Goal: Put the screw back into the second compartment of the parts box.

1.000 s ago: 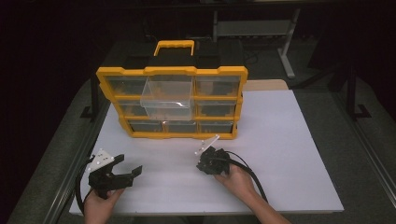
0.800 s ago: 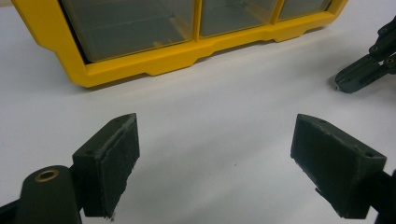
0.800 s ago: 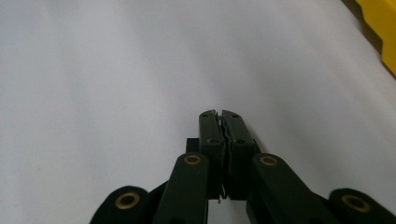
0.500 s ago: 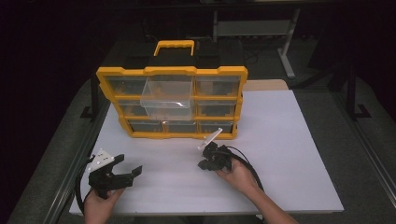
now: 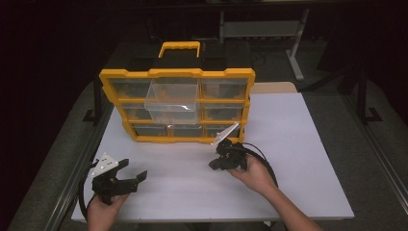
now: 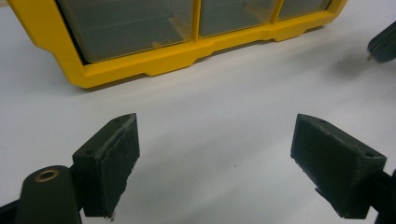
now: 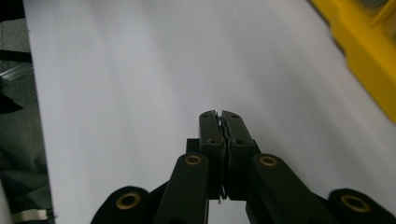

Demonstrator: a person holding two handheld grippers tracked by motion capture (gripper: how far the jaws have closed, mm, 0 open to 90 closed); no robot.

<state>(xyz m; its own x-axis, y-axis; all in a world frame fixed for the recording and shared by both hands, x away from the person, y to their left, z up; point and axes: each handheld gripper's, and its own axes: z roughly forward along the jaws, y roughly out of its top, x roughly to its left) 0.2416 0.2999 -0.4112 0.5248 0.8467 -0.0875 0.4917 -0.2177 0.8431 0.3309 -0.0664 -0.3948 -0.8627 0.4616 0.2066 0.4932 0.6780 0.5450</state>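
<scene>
A yellow drawer organizer (image 5: 177, 139) with a handle stands at the back middle of the white table top (image 5: 288, 159). Its clear top-middle drawer (image 5: 174, 96) is pulled out and juts forward. My left gripper (image 5: 133, 171) is held at the front left with its jaws wide apart and nothing between them. In the left gripper view the left gripper (image 6: 215, 158) faces the organizer's bottom row (image 6: 154, 60). My right gripper (image 5: 214, 165) hovers just in front of the organizer's lower right corner, pointing left. In the right gripper view the right gripper (image 7: 222, 117) is shut on nothing, above bare table.
The table's left edge borders a grey mat and a metal rail (image 5: 72, 192). A wooden board (image 5: 274, 87) pokes out behind the organizer on the right. White surface lies bare to the right (image 5: 308, 144) and between both hands. Cables trail from both grippers.
The right hand has drifted slightly forward and to the right, nearer the organizer's lower right corner, and has turned a little. The left gripper has stayed put.
</scene>
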